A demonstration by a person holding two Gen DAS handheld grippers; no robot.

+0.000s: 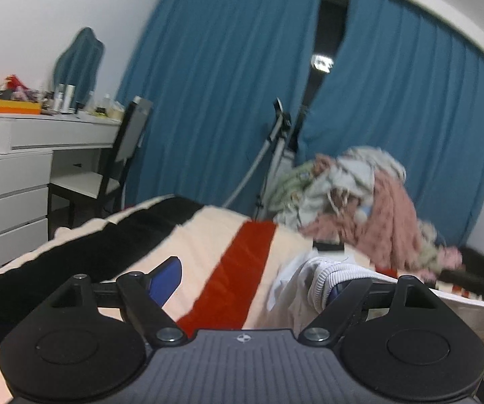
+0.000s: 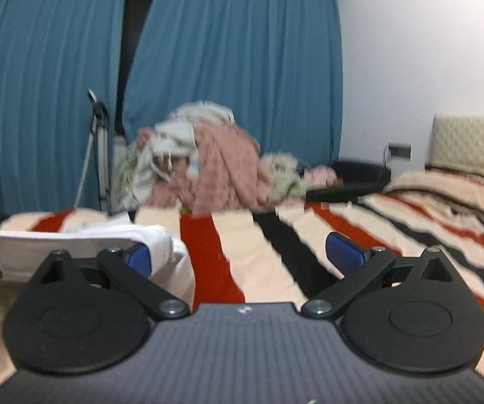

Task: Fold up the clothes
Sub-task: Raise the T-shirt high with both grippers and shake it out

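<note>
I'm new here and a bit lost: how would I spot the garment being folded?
Find the striped bed cover, then the gap between the two grippers. The white garment lies flat there, alone, unlike the pink and grey clothes pile by the blue curtains.

You get even, soft indoor light; motion blur smears the clothes pile point(image 1: 349, 198), and fisheye bending darkens corners toward 11 o'clock.

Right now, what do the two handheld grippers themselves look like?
Both match: the left gripper and right gripper have a ribbed dark grey body with a small round crosshair mark, two black disc-shaped housings, black link arms with silver pivots, and blue fingertip pads.
</note>
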